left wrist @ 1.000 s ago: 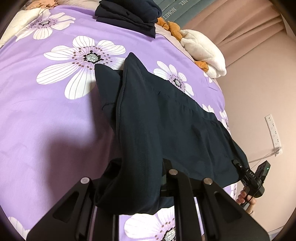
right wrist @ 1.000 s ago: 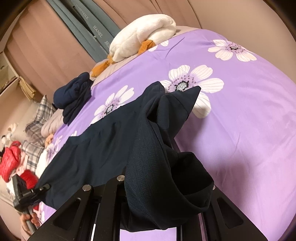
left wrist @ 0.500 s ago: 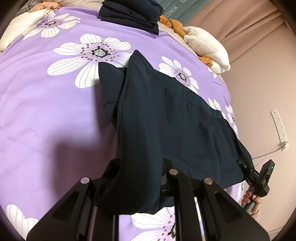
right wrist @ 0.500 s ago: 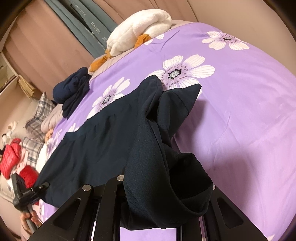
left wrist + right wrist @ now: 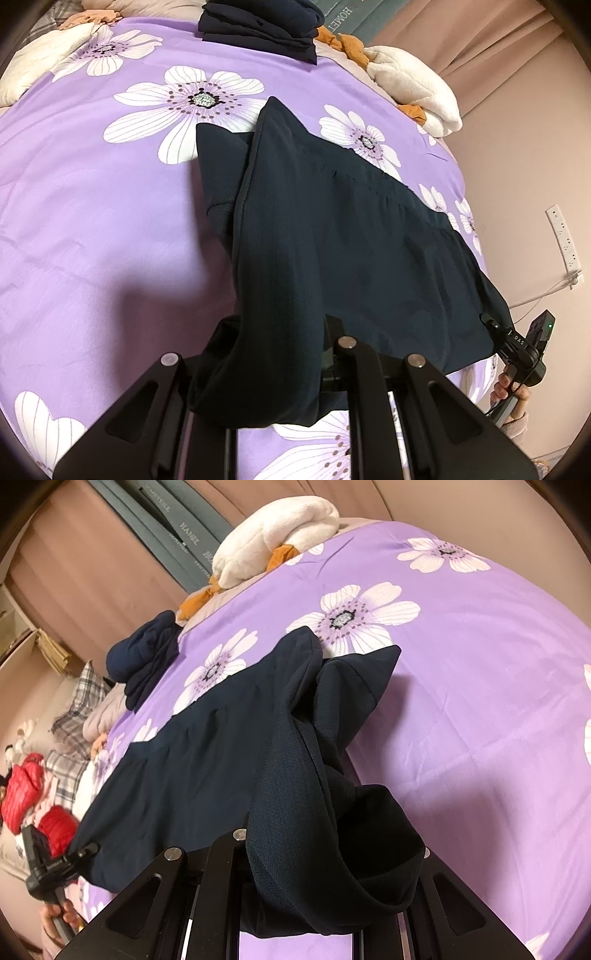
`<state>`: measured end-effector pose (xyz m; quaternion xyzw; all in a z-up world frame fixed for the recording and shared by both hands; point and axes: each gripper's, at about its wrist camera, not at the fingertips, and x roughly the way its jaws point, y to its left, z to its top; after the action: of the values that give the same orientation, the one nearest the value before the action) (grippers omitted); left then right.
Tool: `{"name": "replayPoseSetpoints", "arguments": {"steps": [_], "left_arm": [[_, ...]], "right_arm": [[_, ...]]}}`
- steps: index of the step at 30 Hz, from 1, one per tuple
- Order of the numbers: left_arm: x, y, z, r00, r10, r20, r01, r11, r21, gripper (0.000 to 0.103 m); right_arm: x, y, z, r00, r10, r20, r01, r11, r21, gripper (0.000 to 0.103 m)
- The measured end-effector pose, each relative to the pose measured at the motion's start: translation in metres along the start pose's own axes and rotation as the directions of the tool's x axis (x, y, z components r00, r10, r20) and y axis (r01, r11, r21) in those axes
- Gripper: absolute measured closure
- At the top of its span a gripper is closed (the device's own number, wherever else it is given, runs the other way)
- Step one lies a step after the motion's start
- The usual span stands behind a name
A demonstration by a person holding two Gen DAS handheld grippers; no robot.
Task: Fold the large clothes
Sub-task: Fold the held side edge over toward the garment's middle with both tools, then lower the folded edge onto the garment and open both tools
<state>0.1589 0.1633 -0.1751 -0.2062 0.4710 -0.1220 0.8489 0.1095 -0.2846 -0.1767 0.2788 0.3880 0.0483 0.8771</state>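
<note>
A dark navy garment (image 5: 332,236) is being held stretched over the bed (image 5: 92,221), running in the left wrist view from the centre down to the lower right. Its far end, with a loose flap, is lying on the purple floral cover near the frame centre.

The left tongs (image 5: 288,354) are being kept clamped on a bunched edge of the garment at the bottom of the left wrist view; the tips are being hidden by cloth. The right tongs (image 5: 325,853) are likewise being kept clamped on a thick fold at the bottom of the right wrist view.

In the left wrist view the right tongs (image 5: 491,321) are being seen at the lower right, pinching the hem, with a hand (image 5: 511,391) below.

Folded dark clothes (image 5: 258,26) are lying at the top centre, and a white plush toy (image 5: 273,531) at the top of the right wrist view.
</note>
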Motion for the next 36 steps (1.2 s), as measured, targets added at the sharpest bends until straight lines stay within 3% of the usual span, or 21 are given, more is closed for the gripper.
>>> {"name": "replayPoseSetpoints", "arguments": {"steps": [12, 19, 24, 26, 30, 36], "left_arm": [[0.01, 0.003, -0.008, 0.995, 0.1, -0.014, -0.1, 0.994, 0.045, 0.08], [0.012, 0.012, -0.013, 0.989, 0.149, -0.014, -0.148, 0.989, 0.025, 0.064], [0.006, 0.02, -0.019, 0.976, 0.219, -0.002, -0.218, 0.975, 0.026, 0.048], [0.001, 0.025, -0.021, 0.972, 0.233, 0.003, -0.233, 0.972, 0.024, 0.042], [-0.014, 0.03, -0.024, 0.948, 0.317, 0.026, -0.318, 0.947, 0.035, 0.032], [-0.032, 0.027, -0.03, 0.909, 0.412, 0.067, -0.417, 0.905, 0.09, 0.021]], "right_arm": [[0.01, -0.023, -0.012, 0.999, -0.012, -0.045, 0.016, 0.995, 0.094, 0.08], [0.009, -0.025, -0.014, 0.999, -0.01, -0.051, 0.015, 0.994, 0.108, 0.079], [0.006, -0.036, -0.015, 0.998, -0.034, -0.055, 0.042, 0.989, 0.14, 0.057], [0.003, -0.045, -0.016, 0.998, -0.028, -0.052, 0.036, 0.986, 0.162, 0.054], [-0.008, -0.054, -0.018, 0.999, -0.023, -0.037, 0.029, 0.985, 0.171, 0.049], [-0.022, -0.049, -0.017, 0.993, -0.115, -0.008, 0.115, 0.986, 0.12, 0.042]]}}
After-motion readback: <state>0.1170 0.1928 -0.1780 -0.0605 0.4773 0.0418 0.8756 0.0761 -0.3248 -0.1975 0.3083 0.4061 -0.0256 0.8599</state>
